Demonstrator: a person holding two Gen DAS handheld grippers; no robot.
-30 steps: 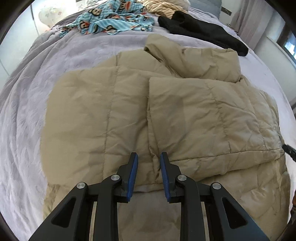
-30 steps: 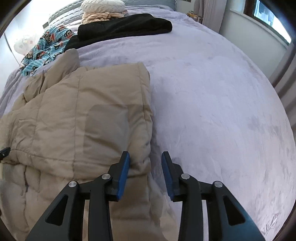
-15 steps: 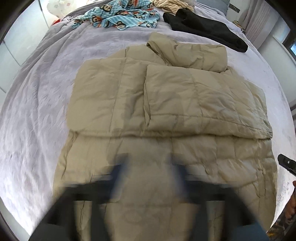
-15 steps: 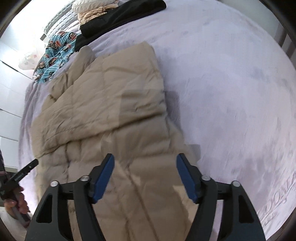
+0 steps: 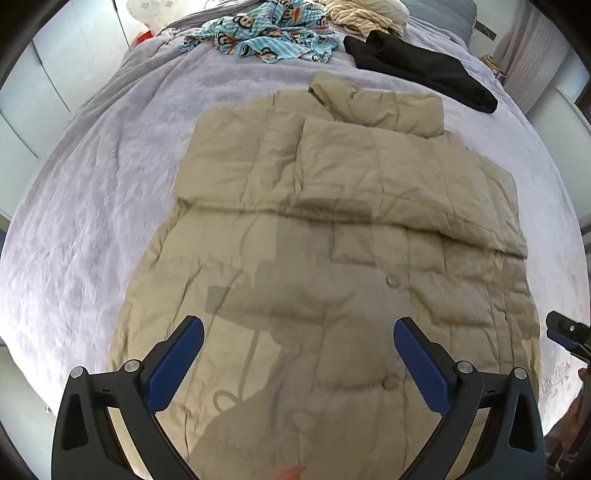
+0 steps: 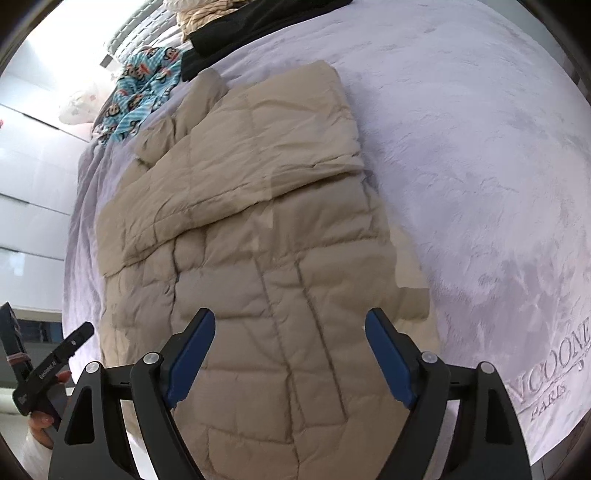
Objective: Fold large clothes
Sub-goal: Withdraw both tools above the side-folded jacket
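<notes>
A lavender plush bedspread [image 5: 92, 206] covers a wide bed, with a blue monkey-print garment [image 5: 266, 33] and a black garment [image 5: 421, 70] heaped near the headboard. The tan quilted coat [image 5: 332, 229] lies flat in the middle of the bed, its sleeves already folded across the chest in a neat band; the lower body is not yet folded up, so I judge the job roughly halfway. The left gripper [image 5: 297, 354] hangs above the hem with jaws spread wide and nothing between them. The right gripper [image 6: 290, 354] has just been opening its jaws, which stand wide and empty over the coat's right side. Only the left view shows the coat's snap buttons [image 5: 391, 281]; only the right view shows lettering on the bedspread, seemingly "PARIS" [image 6: 550, 395], and the person's left hand [image 6: 40, 422].
</notes>
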